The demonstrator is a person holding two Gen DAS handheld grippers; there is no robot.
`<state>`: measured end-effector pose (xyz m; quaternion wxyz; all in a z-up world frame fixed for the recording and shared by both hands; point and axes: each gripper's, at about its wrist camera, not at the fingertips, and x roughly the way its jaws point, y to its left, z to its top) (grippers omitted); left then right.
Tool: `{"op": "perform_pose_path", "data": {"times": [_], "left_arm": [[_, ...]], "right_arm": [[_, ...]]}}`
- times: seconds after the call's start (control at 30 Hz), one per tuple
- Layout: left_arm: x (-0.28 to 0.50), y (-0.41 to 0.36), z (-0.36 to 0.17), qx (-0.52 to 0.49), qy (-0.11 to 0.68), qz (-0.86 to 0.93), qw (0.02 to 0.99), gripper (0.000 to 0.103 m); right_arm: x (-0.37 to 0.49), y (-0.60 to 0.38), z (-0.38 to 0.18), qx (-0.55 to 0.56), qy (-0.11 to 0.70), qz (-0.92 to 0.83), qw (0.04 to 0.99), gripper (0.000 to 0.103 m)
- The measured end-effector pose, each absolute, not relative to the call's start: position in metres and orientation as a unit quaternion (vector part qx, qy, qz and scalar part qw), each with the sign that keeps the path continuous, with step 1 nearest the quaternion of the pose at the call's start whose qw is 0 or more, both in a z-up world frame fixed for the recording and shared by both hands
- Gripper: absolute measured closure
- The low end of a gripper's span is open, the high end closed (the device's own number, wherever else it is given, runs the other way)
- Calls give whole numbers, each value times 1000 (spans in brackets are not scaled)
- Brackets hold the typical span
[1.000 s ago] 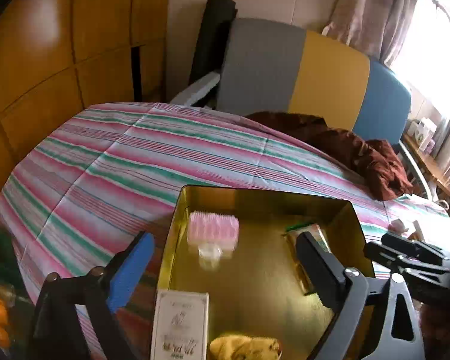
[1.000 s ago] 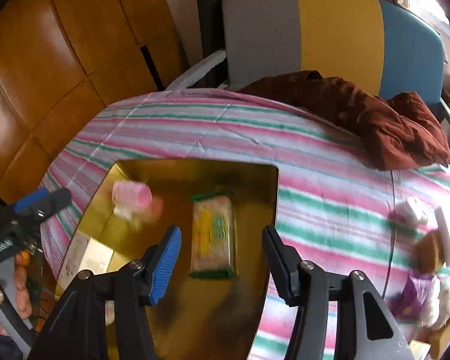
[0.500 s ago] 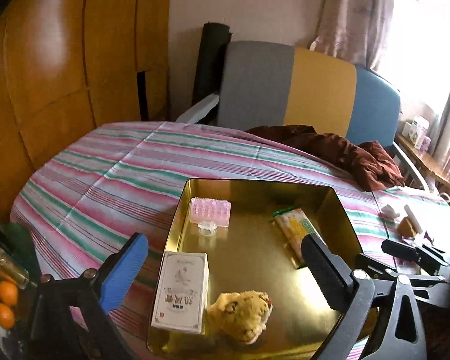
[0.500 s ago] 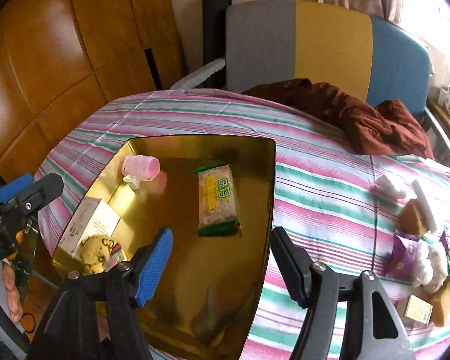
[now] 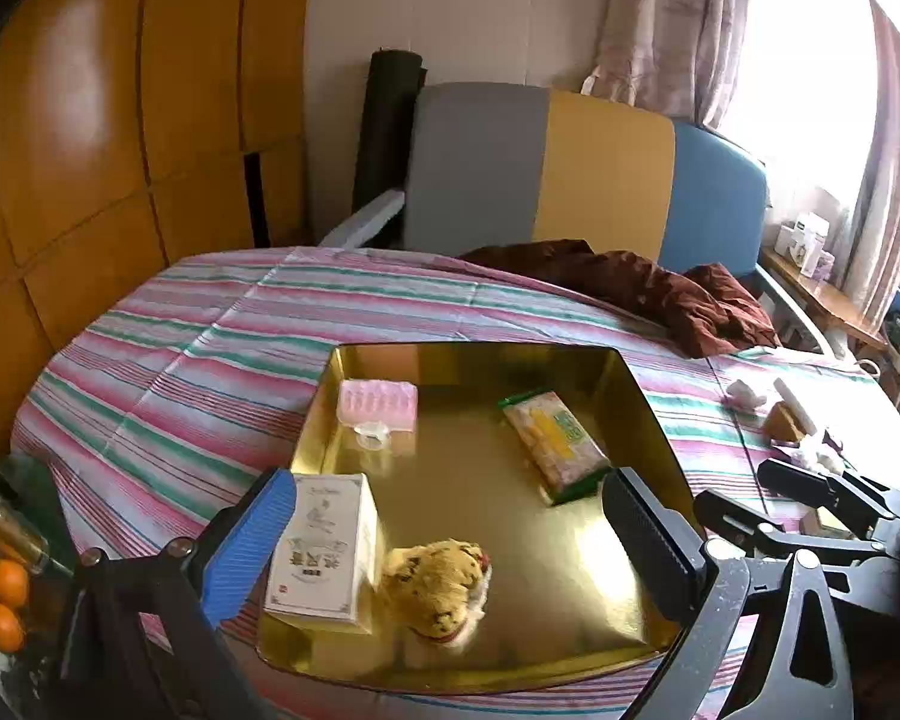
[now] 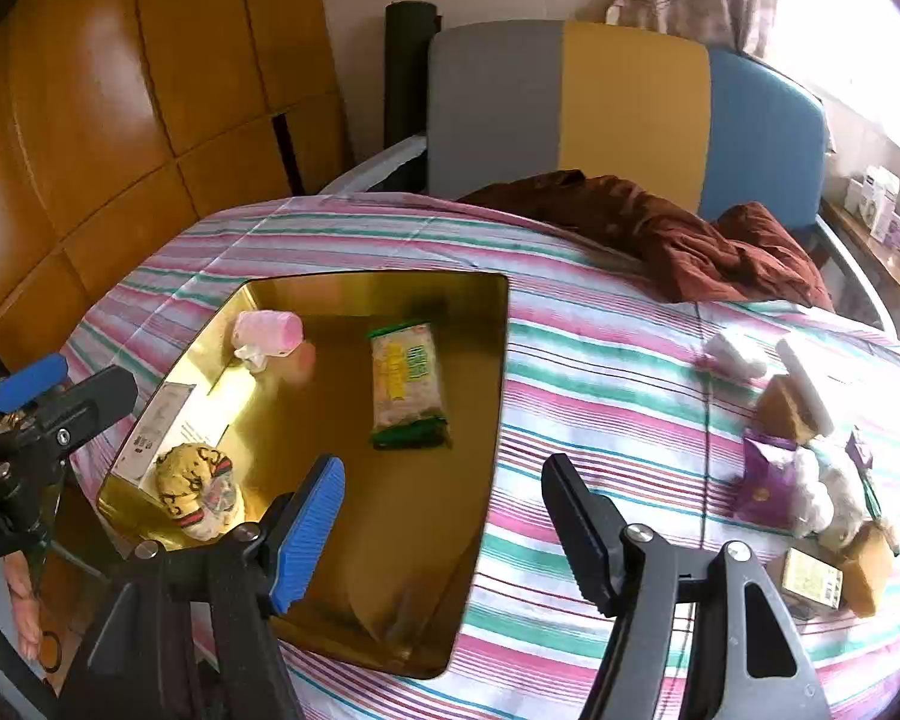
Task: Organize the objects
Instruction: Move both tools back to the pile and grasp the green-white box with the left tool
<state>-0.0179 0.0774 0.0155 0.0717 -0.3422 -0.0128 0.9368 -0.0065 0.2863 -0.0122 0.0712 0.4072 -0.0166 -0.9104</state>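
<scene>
A gold tray (image 5: 654,420) (image 6: 384,294) lies on the striped tablecloth. It holds a pink plastic pack (image 5: 379,405) (image 6: 270,330), a green-edged snack packet (image 5: 552,438) (image 6: 407,381), a white box (image 5: 324,546) (image 6: 156,426) and a small tiger plush (image 5: 435,585) (image 6: 198,495). My left gripper (image 5: 450,540) hovers open over the tray's near edge, with the box and plush below its jaws and untouched. My right gripper (image 6: 444,534) hangs open and holds nothing, above the tray's near right corner.
Loose items lie on the cloth to the right: white pieces (image 6: 735,354), a purple packet (image 6: 771,480), a pale plush (image 6: 834,492) and a small box (image 6: 810,579). A brown garment (image 6: 678,234) lies at the far edge, before a chair (image 6: 630,108). Oranges (image 5: 6,600) sit low left.
Both grippers have drawn back from the tray, so the white box and tiger plush have come into view. The right jaws have widened.
</scene>
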Motion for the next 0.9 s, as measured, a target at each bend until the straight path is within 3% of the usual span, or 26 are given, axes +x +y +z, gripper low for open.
{"op": "perform_pose_path", "data": {"times": [0.57,0.9], "left_arm": [[-9,109,12,-362,-21,921,141,0],[2,170,15,-360,50,904,225,0]], "right_arm": [[28,378,-22,427,-76,-901,-28,33],[78,485,-17,427,-153,-881,-135,33]]}}
